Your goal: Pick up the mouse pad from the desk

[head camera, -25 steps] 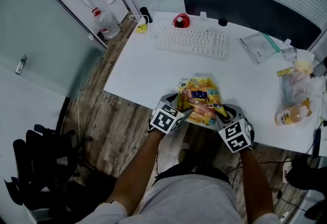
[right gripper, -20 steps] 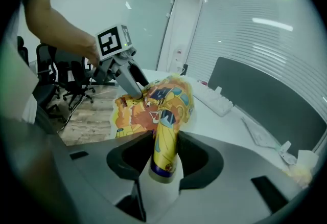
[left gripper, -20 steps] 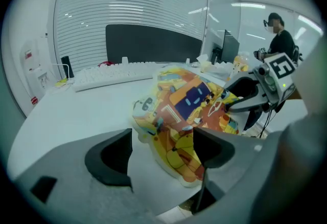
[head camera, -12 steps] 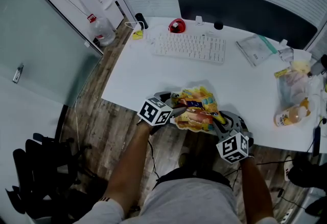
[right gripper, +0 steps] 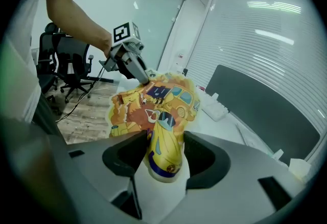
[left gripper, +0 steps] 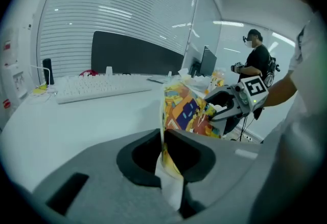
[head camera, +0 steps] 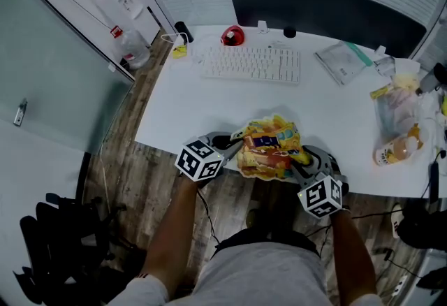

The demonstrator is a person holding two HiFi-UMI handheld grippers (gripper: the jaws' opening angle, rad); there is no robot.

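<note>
Left gripper view: your left gripper (left gripper: 163, 137) just clamped the mouse pad (left gripper: 187, 110); your right gripper (right gripper: 164, 138), jaws just widening, hugs its fold.

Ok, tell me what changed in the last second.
The left gripper has just closed on the edge of the colourful cartoon-printed mouse pad and lifted it; the right gripper, jaws just opened wider, grips its folded side. White keyboard and desk unchanged.
</note>
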